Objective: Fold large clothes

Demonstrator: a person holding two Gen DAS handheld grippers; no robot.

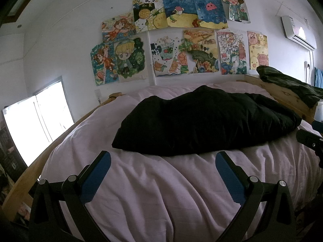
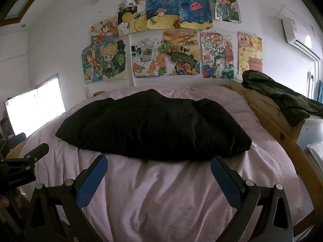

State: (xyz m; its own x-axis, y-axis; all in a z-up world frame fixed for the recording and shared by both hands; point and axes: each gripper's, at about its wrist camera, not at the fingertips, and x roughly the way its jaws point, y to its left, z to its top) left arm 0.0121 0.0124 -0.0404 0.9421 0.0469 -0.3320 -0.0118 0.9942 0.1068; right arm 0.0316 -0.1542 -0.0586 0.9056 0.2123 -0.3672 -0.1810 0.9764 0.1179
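Lying across the middle of the pale pink bedspread [image 1: 153, 191] is the black garment [image 1: 201, 125], a bulky, folded-over heap whose dark cloth swallows most detail, so its seams, sleeves and collar are hard to make out in either view. Both claws hang on the near side of the black garment, apart from it and over bare bedspread. The left gripper [image 1: 163, 162] stands released, its blue-padded fingers spread wide with nothing between them; its lower frame is cut off by the picture's bottom edge. The right gripper [image 2: 158, 166] is likewise spread and empty, its fingers ending just short of the garment's near hem. Beyond the black garment, coloured drawings [image 2: 161, 38] cover the white wall. To the right of the garment a wooden bed rail [image 2: 282, 141] carries a dark green cloth [image 2: 282, 98], partly cropped. Left of it, a window [image 1: 38, 121] is blown out to white.
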